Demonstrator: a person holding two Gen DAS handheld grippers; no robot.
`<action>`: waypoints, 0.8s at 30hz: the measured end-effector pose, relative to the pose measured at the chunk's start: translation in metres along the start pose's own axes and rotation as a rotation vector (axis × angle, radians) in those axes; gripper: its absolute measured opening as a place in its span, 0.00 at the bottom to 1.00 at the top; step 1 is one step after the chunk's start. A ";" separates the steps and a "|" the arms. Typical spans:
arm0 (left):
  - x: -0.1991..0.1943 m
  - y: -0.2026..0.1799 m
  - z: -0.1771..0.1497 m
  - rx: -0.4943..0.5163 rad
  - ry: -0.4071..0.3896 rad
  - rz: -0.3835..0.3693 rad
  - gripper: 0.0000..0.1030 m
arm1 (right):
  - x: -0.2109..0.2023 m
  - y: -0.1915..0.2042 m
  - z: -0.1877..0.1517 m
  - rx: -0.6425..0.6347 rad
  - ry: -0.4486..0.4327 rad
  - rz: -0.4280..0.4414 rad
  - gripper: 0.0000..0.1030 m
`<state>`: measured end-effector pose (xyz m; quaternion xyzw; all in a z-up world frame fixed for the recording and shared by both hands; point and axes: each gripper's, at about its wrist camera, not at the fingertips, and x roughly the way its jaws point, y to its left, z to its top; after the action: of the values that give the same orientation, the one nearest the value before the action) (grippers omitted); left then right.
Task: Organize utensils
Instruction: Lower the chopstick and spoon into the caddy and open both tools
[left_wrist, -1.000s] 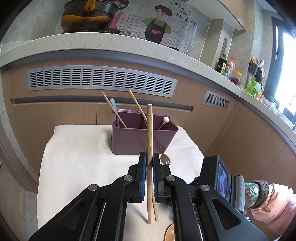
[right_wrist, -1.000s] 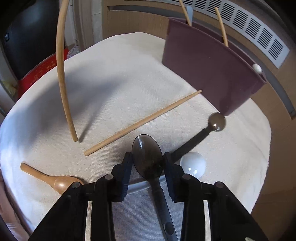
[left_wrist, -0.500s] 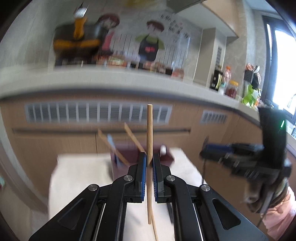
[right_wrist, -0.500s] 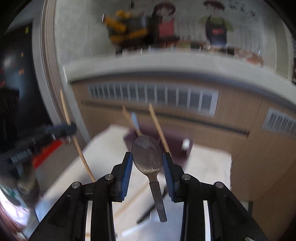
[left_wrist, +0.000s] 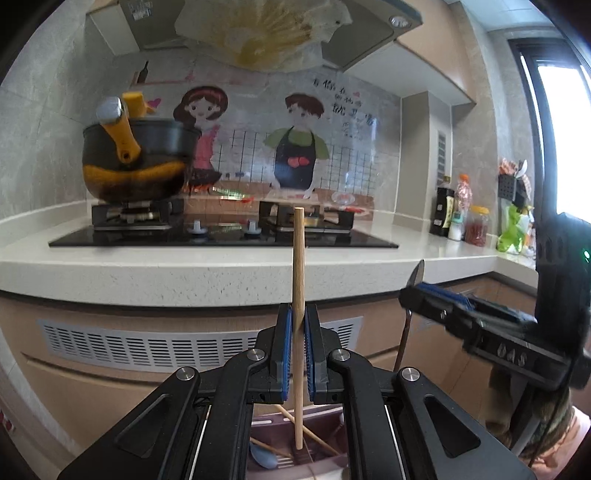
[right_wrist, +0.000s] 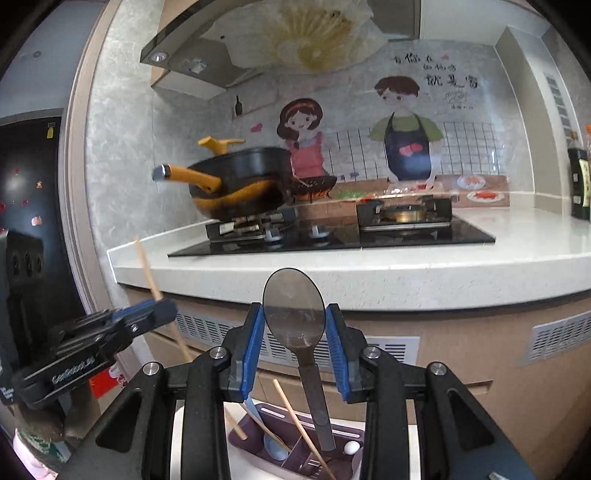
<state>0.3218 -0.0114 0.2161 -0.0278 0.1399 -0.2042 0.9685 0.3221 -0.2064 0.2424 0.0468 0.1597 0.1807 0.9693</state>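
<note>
Chopstick (left_wrist: 298, 280) upright between left gripper (left_wrist: 297, 350) pads (spoon (right_wrist: 294, 308) likewise, right gripper (right_wrist: 294, 347)).

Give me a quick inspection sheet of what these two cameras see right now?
Surface: white cloth under the organizer, mostly hidden.
Job's things: purple organizer holds chopsticks, a blue spoon and a white-tipped utensil; wooden chopstick and dark spoon hang upright above it.
Clutter: nothing seen.
Grippers: left gripper clamps the chopstick; right gripper clamps the spoon bowl.
Cables: nothing seen.
Surroundings: counter, gas stove, orange-handled pot.
</note>
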 end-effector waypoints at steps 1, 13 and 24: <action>0.009 0.002 -0.004 -0.003 0.011 0.001 0.06 | 0.008 -0.006 -0.005 0.003 0.011 0.003 0.31; 0.110 0.033 -0.083 -0.081 0.258 0.019 0.06 | 0.106 -0.043 -0.108 0.104 0.279 -0.020 0.31; 0.105 0.038 -0.120 -0.123 0.332 -0.005 0.51 | 0.107 -0.050 -0.158 0.098 0.422 -0.082 0.61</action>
<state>0.3945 -0.0188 0.0696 -0.0534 0.3100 -0.1996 0.9280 0.3821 -0.2081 0.0544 0.0482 0.3694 0.1388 0.9176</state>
